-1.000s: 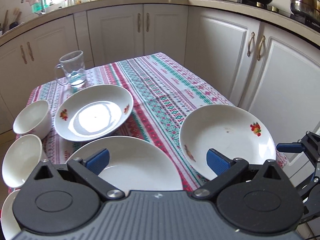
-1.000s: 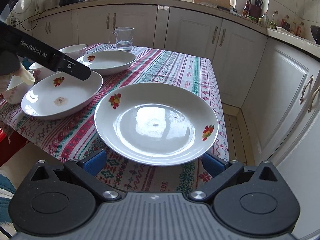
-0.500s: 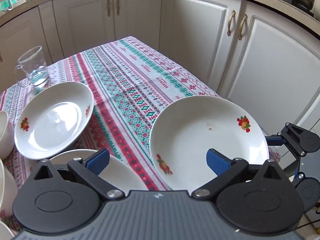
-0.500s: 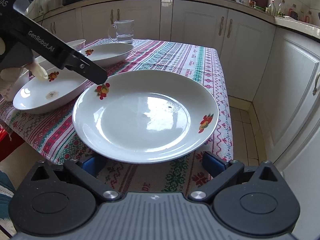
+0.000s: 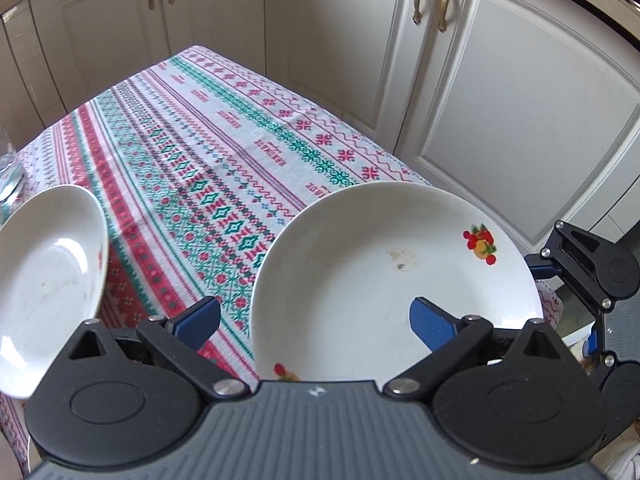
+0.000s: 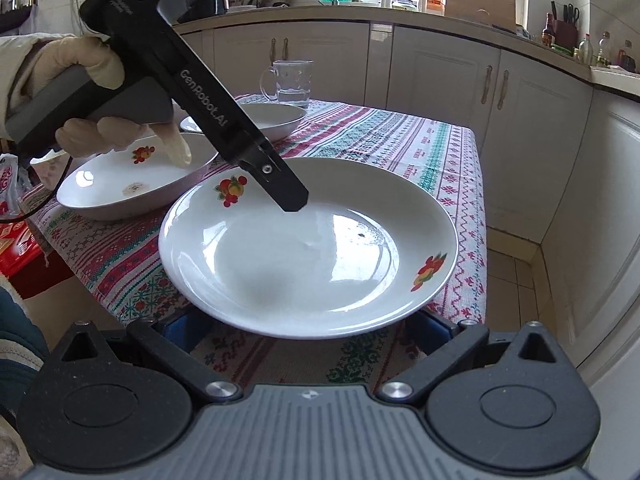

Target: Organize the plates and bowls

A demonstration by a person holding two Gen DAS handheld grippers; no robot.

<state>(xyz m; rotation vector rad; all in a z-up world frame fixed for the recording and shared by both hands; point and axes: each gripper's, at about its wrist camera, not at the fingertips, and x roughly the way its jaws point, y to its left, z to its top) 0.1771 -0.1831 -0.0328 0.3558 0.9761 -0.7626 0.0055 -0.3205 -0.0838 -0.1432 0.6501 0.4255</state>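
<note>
A: Plate [image 5: 384, 276] at the table's [image 5: 224, 152] near corner. Glazed, stiff, breakable, slick. My left gripper [image 5: 316, 318] is closing, rim between the pads, untouched.

B: Right gripper [image 6: 298, 330]?

A: Under the near rim, probably apart. Take the rim, not the bowl.

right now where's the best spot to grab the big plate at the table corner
Take the plate by its rim at the near edge, where it overhangs the tablecloth corner. The dish is wide and shallow, so only the thin raised rim fits between jaws: one under, one over. The right gripper already faces that edge; the left gripper, jaws closing, straddles the opposite rim.
</note>
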